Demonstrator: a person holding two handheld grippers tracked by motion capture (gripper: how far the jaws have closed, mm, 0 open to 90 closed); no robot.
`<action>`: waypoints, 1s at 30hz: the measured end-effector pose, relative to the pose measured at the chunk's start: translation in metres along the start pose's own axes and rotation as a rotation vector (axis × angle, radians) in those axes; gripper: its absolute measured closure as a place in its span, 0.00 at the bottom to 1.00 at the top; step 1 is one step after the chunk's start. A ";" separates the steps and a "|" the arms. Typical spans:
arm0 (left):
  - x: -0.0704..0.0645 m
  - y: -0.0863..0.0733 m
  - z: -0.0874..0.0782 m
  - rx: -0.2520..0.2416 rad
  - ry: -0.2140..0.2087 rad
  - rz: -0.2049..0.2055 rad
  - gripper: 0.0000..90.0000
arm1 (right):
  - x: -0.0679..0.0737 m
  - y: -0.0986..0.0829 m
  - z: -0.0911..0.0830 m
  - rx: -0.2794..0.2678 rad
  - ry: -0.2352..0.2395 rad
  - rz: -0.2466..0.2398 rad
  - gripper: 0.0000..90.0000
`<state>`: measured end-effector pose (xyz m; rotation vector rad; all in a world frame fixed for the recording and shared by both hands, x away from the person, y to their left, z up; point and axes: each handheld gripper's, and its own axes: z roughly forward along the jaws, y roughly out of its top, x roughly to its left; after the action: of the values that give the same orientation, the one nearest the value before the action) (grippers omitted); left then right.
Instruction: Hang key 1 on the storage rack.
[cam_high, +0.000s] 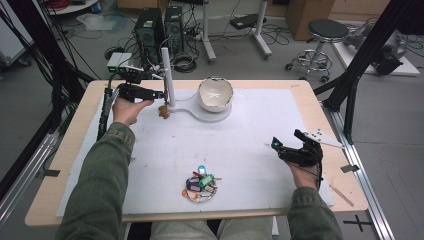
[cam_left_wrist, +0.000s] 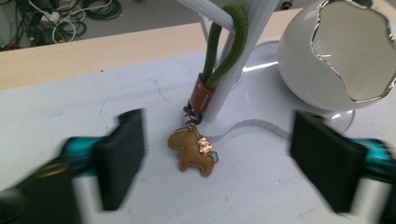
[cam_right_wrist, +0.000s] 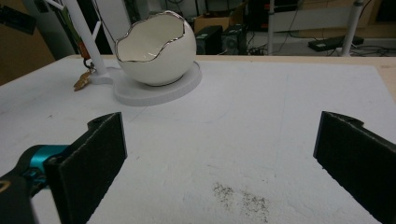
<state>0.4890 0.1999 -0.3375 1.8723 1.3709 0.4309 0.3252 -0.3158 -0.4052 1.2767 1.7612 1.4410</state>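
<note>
Horse keychain (cam_left_wrist: 192, 151) hanging between open left gripper (cam_left_wrist: 217, 161) jaws

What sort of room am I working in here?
Probably a lab or workshop test bench: computer towers and loose cables sit on the floor behind the table, beside a rolling stool and black framing.

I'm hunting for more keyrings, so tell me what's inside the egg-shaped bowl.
The egg-shaped bowl shows bare white inner wall in both gripper views; its bottom is hidden by the rim.
</note>
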 end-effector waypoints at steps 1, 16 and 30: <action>-0.002 -0.001 0.001 0.013 0.011 0.021 0.07 | 0.000 0.000 0.000 0.000 0.000 -0.001 0.02; -0.001 -0.011 -0.007 -0.044 0.029 0.015 0.02 | -0.001 0.000 0.000 0.000 -0.003 0.001 0.02; -0.017 -0.012 -0.032 -0.051 0.035 0.087 0.02 | -0.001 0.000 -0.001 -0.001 -0.011 0.002 0.02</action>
<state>0.4539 0.1985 -0.3224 1.8958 1.2935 0.5397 0.3249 -0.3174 -0.4053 1.2834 1.7526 1.4332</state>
